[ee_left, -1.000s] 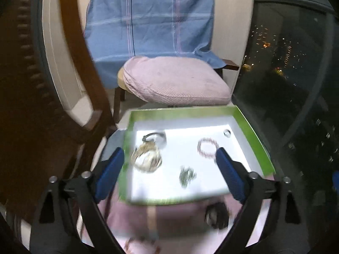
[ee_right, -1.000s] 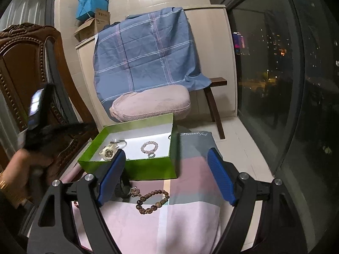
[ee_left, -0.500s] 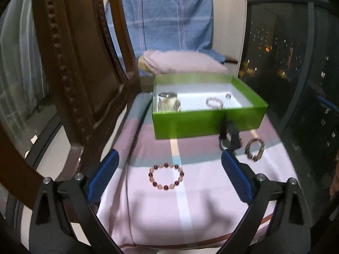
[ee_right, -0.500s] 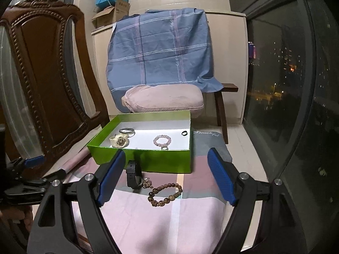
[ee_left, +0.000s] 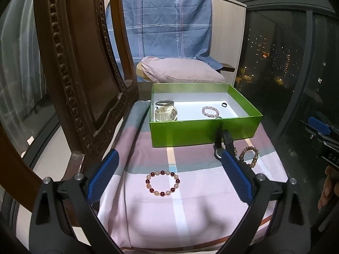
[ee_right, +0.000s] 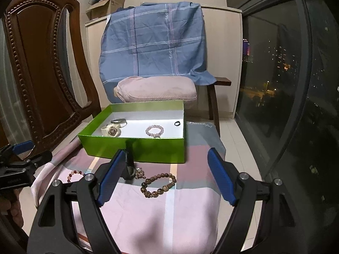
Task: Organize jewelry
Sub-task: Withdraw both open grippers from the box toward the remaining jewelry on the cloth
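Now both grippers, left gripper (ee_left: 168, 172) and right gripper (ee_right: 166, 176), gape wide and empty, green box (ee_left: 203, 134) at twelve o'clock.

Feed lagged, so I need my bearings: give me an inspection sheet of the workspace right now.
Surface: striped cloth, mostly bare.
Job's things: green box holds cream watch, bangle, pink bracelet, black ring. On cloth: red-and-pink bracelet, brown bracelet, black watch.
Clutter: nothing seen.
Grippers: left claw open, empty, jaws just widened; right claw open, empty.
Cables: nothing seen.
Surroundings: carved chair, blue sheet, dark window.
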